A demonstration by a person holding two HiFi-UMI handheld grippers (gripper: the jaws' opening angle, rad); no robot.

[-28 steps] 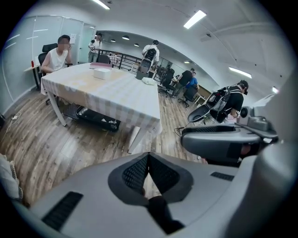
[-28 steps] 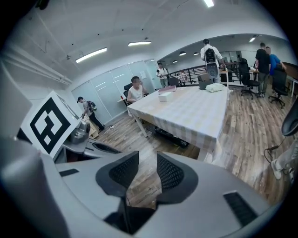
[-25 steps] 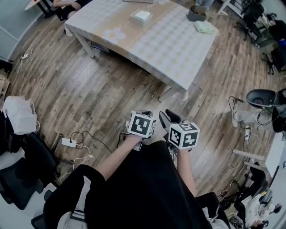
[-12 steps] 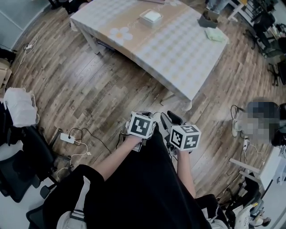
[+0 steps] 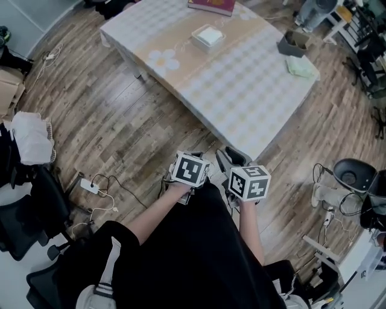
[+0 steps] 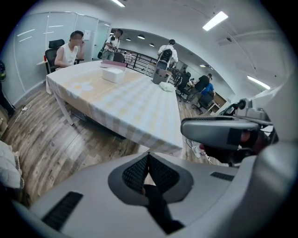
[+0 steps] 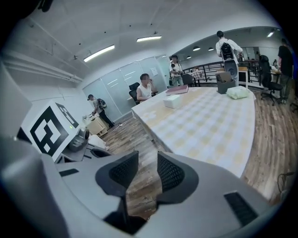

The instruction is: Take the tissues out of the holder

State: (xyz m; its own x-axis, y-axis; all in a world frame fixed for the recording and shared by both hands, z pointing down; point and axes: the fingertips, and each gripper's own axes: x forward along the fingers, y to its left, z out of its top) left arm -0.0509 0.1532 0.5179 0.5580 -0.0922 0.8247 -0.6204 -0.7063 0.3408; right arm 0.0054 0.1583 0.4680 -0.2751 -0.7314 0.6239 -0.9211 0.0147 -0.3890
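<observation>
A white tissue box (image 5: 208, 36) sits on the checked table (image 5: 241, 90), far ahead of me. Toward the table's right end stand a dark grey holder (image 5: 292, 43) and a pale green wad of tissue (image 5: 301, 66) beside it. All three also show in the left gripper view: box (image 6: 113, 74), holder (image 6: 159, 76), wad (image 6: 167, 86). My left gripper (image 5: 193, 156) is held close to my body above the wooden floor, its pads (image 6: 139, 169) touching, nothing between them. My right gripper (image 5: 232, 158) is beside it, jaws apart and empty (image 7: 148, 167).
A red book (image 5: 211, 5) lies at the table's far edge. On the floor to the left are a power strip with cables (image 5: 91, 189), a white bag (image 5: 30, 139) and a black office chair (image 5: 24, 223). A black fan-like device (image 5: 350, 175) stands at right. A person sits at the table's far end (image 6: 70, 51).
The table has slid lower and nearer in the head view, and the book has come into sight. Both grippers keep the same place in front of my body.
</observation>
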